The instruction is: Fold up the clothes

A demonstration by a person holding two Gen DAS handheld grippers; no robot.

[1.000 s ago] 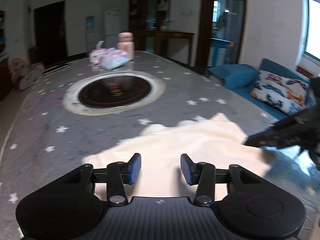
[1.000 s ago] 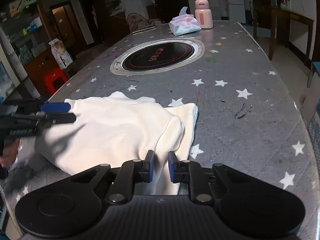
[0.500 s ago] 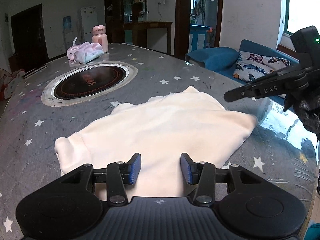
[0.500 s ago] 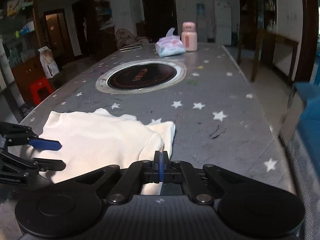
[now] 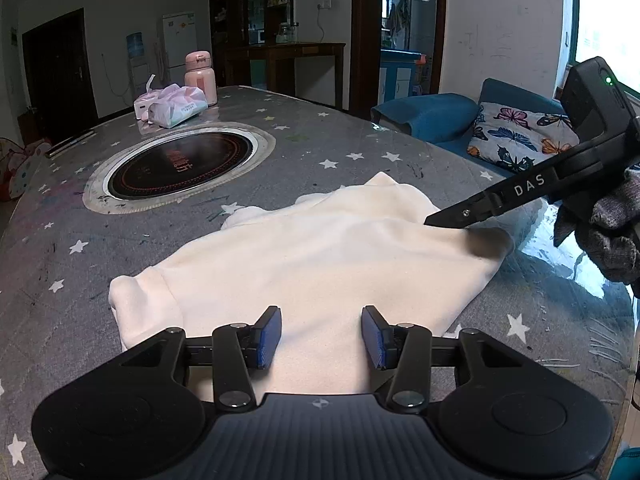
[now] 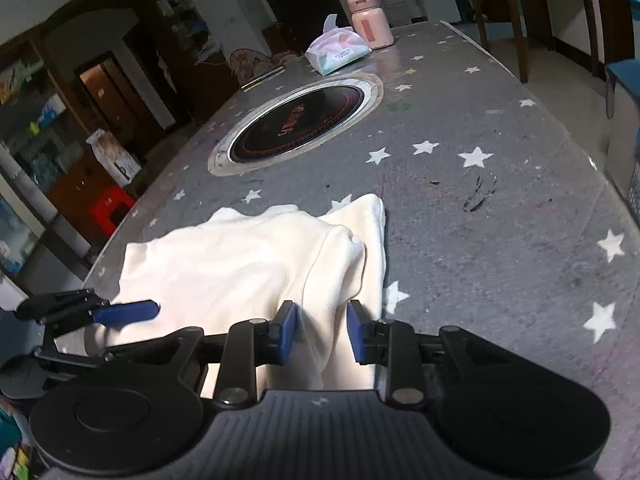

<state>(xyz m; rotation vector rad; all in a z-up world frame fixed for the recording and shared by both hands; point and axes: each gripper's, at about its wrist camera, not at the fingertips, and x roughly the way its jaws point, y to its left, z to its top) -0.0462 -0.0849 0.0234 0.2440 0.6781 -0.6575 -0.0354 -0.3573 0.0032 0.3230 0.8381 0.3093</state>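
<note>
A cream-white garment (image 5: 320,256) lies partly folded on the grey star-patterned table (image 5: 320,152); it also shows in the right wrist view (image 6: 248,264). My left gripper (image 5: 321,336) is open, hovering over the garment's near edge, and shows in the right wrist view (image 6: 120,316) at the garment's left corner. My right gripper (image 6: 322,330) is open, its jaws on either side of a raised fold of the garment. In the left wrist view the right gripper (image 5: 440,220) has its tip at the garment's right corner.
A round black cooktop (image 5: 182,164) is set into the table's middle. A tissue pack (image 5: 176,106) and a pink bottle (image 5: 200,76) stand at the far end. A blue sofa with a butterfly pillow (image 5: 516,136) lies beyond the table's right edge. A red stool (image 6: 110,210) stands on the floor.
My right gripper went from nearly shut to fully shut, then opened, and now straddles a fold of the garment. My left gripper stayed open while its view pulled back, showing more of the garment.
</note>
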